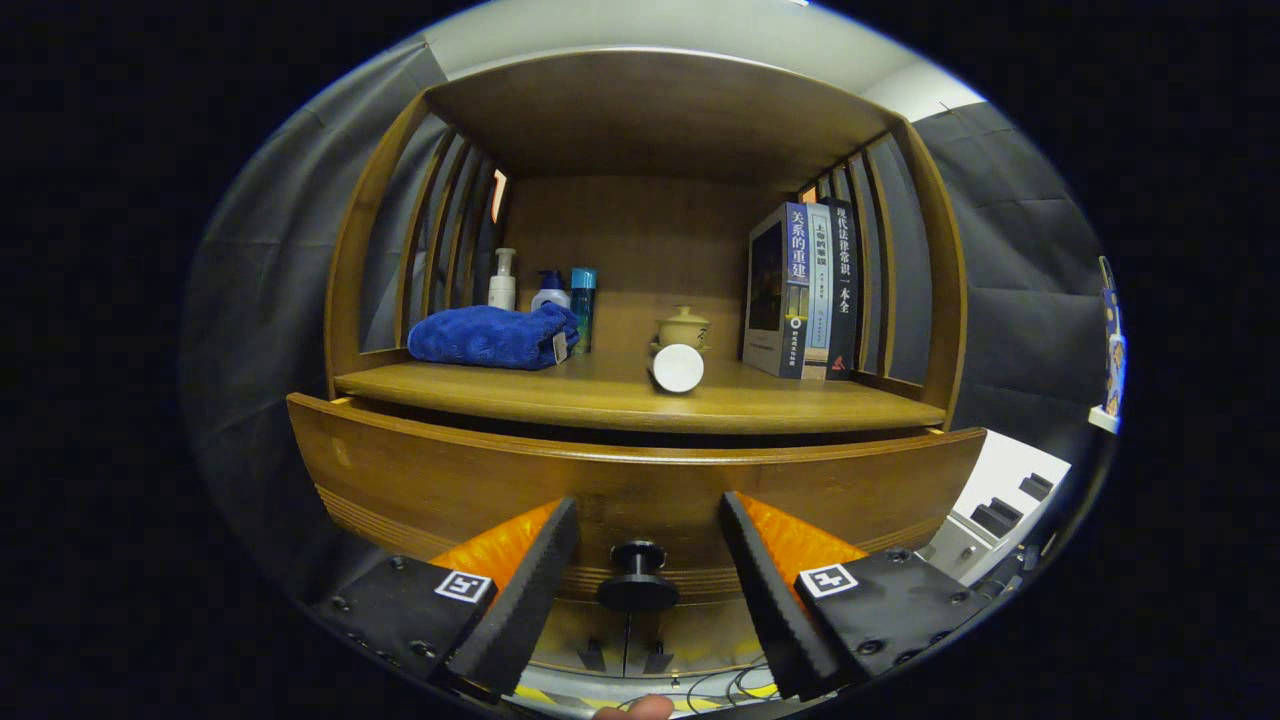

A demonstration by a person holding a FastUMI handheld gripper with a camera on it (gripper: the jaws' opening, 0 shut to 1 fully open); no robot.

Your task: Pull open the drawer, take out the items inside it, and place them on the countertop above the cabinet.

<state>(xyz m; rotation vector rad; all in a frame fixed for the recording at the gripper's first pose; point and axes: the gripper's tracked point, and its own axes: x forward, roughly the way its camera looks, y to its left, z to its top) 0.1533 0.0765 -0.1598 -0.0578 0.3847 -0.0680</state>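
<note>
Between the spread fingers of the gripper (648, 545) sits the drawer (640, 480) knob (637, 577), untouched; drawer looks slightly pulled out, contents hidden. Countertop (600, 395) above.

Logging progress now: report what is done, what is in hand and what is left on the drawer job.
Done: the drawer looks pulled out a little; a dark gap shows between its front and the countertop. In hand: the gripper is open, its fingers either side of the knob, not touching it. Left: open it fully, lift the items out, hidden for now, and place them on the countertop.
</note>
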